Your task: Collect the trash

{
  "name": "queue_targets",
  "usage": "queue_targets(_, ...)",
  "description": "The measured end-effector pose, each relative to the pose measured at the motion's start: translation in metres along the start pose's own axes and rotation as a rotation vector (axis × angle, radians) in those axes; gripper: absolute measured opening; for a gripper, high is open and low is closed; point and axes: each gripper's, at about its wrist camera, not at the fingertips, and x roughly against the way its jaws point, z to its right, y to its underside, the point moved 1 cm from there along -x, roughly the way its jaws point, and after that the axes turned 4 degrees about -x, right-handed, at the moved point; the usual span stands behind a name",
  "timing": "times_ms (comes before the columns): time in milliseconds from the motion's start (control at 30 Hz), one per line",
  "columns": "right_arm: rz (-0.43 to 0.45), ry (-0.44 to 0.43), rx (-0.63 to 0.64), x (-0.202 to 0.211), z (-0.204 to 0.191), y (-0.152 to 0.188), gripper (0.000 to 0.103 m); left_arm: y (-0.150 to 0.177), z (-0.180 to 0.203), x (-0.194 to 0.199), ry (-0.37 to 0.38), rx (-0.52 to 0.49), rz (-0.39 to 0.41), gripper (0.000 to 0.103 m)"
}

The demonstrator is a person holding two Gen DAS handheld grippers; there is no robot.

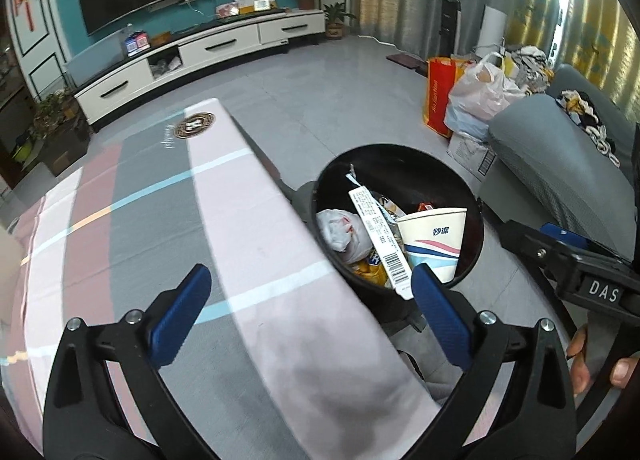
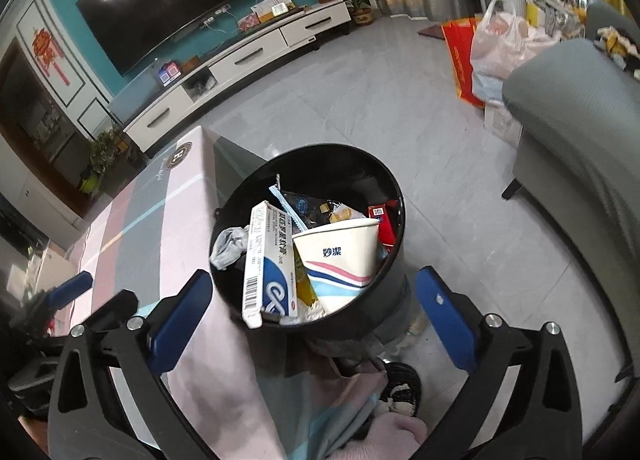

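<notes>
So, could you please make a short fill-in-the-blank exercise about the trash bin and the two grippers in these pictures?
1. The round bin beside the table is ____ in colour.
2. The paper cup lies ____ the bin.
3. The long box has a ____ printed at its near end.
4. The left gripper and the right gripper both stand ____, with nothing held.

Missing words: black; inside; barcode; open
</notes>
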Motion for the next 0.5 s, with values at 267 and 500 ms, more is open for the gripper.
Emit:
queue_targets(267, 0.014, 0.058, 0.123, 0.065, -0.035, 0.005, 0.100, -0.004, -0.020, 0.075, -0.023, 0.064, 0.082, 0.100)
queue_targets(500, 0.062, 0.095, 0.170, 0.112, -0.058, 0.006, 0.100, -0.010, -0.020, 0.124, -0.078, 0.070, 0.100, 0.100)
